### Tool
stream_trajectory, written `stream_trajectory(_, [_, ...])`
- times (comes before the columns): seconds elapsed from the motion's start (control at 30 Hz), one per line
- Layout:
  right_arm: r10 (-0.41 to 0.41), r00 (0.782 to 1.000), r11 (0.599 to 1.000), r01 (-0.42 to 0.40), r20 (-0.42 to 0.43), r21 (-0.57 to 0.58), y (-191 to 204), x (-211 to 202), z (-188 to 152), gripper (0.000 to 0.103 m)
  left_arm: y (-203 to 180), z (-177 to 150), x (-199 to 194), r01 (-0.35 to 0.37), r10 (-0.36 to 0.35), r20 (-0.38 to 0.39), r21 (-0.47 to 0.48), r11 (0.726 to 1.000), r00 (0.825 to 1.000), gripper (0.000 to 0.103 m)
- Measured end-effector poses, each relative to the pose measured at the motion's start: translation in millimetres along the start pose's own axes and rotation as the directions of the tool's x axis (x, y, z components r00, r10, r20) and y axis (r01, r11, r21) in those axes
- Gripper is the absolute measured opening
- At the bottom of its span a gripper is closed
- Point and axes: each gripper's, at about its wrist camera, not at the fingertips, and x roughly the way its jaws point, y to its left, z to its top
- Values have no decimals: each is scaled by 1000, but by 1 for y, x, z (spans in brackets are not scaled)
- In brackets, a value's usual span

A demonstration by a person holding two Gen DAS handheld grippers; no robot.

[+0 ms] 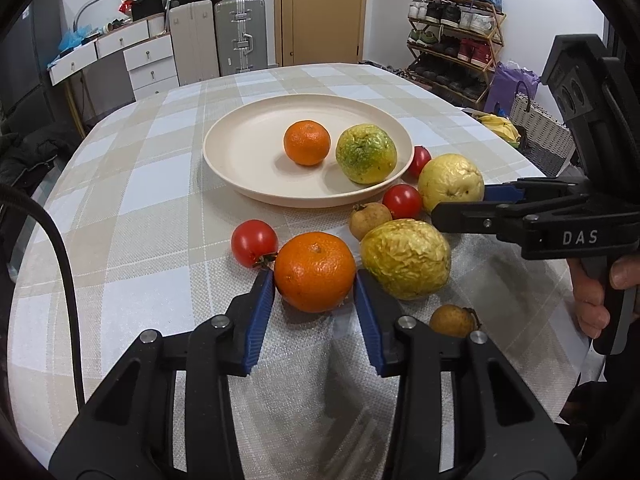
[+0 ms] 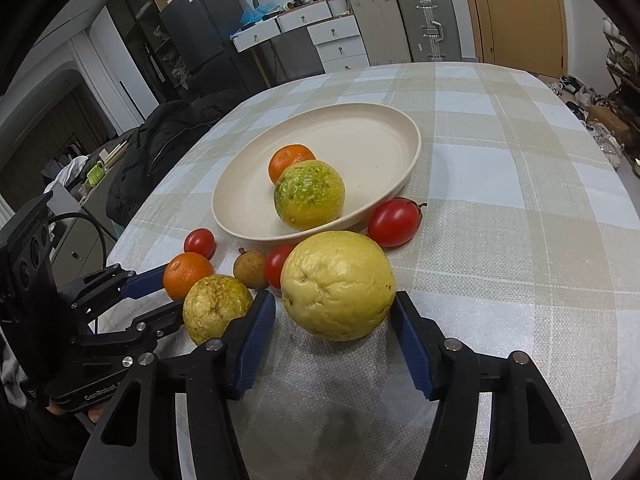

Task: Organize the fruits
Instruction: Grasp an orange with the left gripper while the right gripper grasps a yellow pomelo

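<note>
An orange (image 1: 315,271) lies on the checked tablecloth, and my left gripper (image 1: 314,280) is shut on it, a blue pad touching each side. A big pale yellow fruit (image 2: 338,285) sits just before the cream plate (image 2: 372,136); my right gripper (image 2: 336,298) is shut on it, a pad against each flank. The plate holds a small orange (image 1: 307,142) and a green-yellow fruit (image 1: 366,153). Between both grippers lies a wrinkled yellow fruit (image 1: 406,264). Loose around it are three red tomatoes (image 1: 254,242) (image 1: 402,201) (image 2: 394,224) and two small brown fruits (image 1: 370,220) (image 1: 452,321).
The table's rim (image 1: 132,112) curves away on the left, with a dark jacket (image 2: 160,152) on a chair beside it. A person's hand (image 1: 596,300) grips the right tool's handle. A shoe rack (image 1: 452,36), suitcases (image 1: 240,36) and white drawers stand behind the table.
</note>
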Motion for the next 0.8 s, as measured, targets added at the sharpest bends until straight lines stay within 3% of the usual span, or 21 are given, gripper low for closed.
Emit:
stream_trajectory(0.13, [-13,1000,1000,13,3,1,-2,1,0,55,1,0,-1,3,-3,7,-7,1000,1000,38])
stream_trajectory(0.8, [-10,999,999,12,50,-40,0,-11,0,54,9,3,-11,22,-19,67,-38,999,998,37])
